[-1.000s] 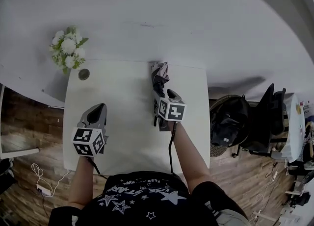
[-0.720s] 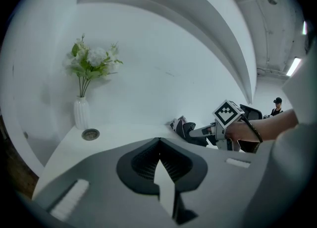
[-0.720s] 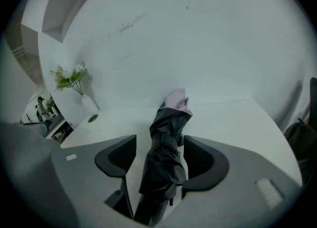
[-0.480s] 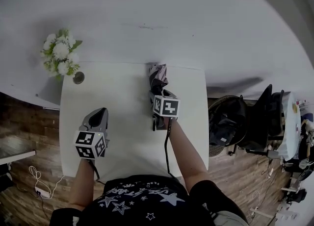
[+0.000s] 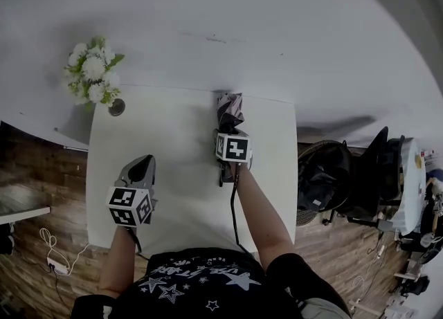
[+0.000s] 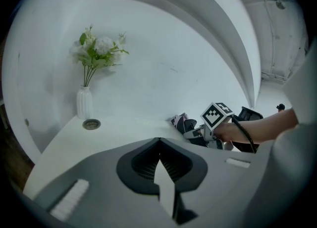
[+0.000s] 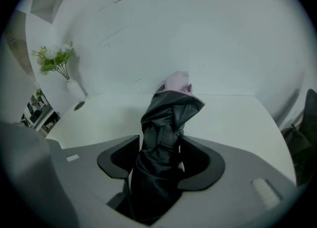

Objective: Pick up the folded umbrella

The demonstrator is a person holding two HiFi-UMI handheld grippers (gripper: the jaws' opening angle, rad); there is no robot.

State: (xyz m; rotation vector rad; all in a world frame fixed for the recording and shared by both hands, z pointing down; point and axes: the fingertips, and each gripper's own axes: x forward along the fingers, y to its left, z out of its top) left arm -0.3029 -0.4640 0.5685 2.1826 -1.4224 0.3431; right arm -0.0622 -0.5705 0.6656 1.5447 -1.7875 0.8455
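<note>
The folded umbrella [image 5: 229, 106], dark fabric with a pale patterned end, lies on the white table [image 5: 173, 138] toward its far right. My right gripper [image 5: 227, 135] points steeply down over the umbrella's near part. In the right gripper view the umbrella [image 7: 166, 118] runs up between the two jaws of the right gripper [image 7: 159, 155]. The jaws are closing, and the pads stand close against the fabric on both sides. My left gripper [image 5: 142, 166] hovers over the table's near left, shut and holding nothing. In the left gripper view its tips [image 6: 158, 140] meet.
A white vase of flowers [image 5: 93, 75] stands at the far left corner with a small round disc [image 5: 119, 106] beside it. A white wall rises behind the table. A dark chair [image 5: 325, 179] stands right of the table. Wooden floor lies below.
My right gripper has sunk lower over the umbrella and tipped more steeply down. My left gripper has dropped a little toward the table.
</note>
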